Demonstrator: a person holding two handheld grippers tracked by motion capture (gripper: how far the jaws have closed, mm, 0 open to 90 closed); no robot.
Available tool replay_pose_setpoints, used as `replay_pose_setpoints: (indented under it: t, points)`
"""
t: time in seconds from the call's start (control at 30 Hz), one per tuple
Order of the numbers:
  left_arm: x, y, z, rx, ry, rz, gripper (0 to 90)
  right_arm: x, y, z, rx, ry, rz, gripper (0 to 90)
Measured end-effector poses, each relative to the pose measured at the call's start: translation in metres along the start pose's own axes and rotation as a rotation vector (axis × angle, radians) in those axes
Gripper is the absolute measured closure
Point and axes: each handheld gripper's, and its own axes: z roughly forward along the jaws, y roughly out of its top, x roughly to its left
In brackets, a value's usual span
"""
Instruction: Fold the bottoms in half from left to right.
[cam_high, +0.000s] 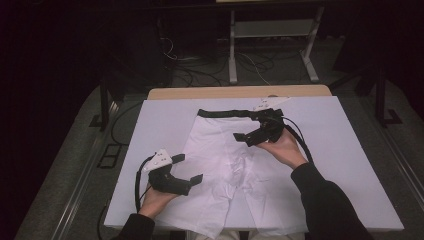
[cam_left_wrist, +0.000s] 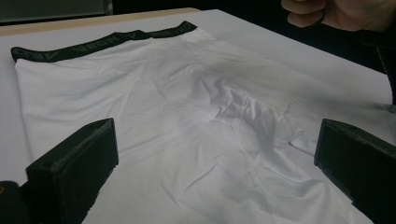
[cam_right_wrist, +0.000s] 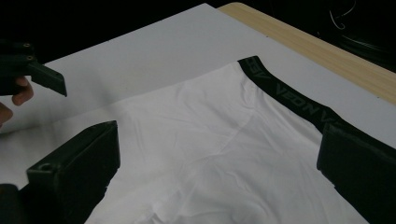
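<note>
White boxer shorts (cam_high: 220, 155) with a black waistband (cam_high: 225, 113) lie flat on the white sheet (cam_high: 320, 150), waistband at the far side and legs toward the person. My left gripper (cam_high: 187, 168) hovers open at the shorts' left leg edge. Its own view looks across the creased crotch (cam_left_wrist: 243, 112) to the waistband (cam_left_wrist: 102, 42), and its jaws stand wide apart with nothing held (cam_left_wrist: 215, 163). My right gripper (cam_high: 252, 126) is open just above the shorts' upper right part, near the waistband (cam_right_wrist: 289, 98). Only cloth lies below its spread jaws (cam_right_wrist: 217, 163).
The sheet covers a wooden table whose far edge (cam_high: 240, 92) shows bare. The shorts' legs hang over the near edge. Dark floor, cables and a metal stand (cam_high: 232, 55) lie beyond the table. In the right gripper view, the left gripper (cam_right_wrist: 32, 70) shows at upper left.
</note>
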Motion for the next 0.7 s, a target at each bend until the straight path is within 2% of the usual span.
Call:
replay_pose_setpoints:
  t: [0.4,0.7]
  points:
    - [0.000,0.000,0.000,-0.002,-0.001,-0.002,0.0,-0.014,0.005,0.017,0.005,-0.020,0.023,0.0]
    - [0.000,0.000,0.000,-0.005,0.000,-0.005,0.0,-0.020,0.014,0.031,0.016,-0.018,0.017,0.0]
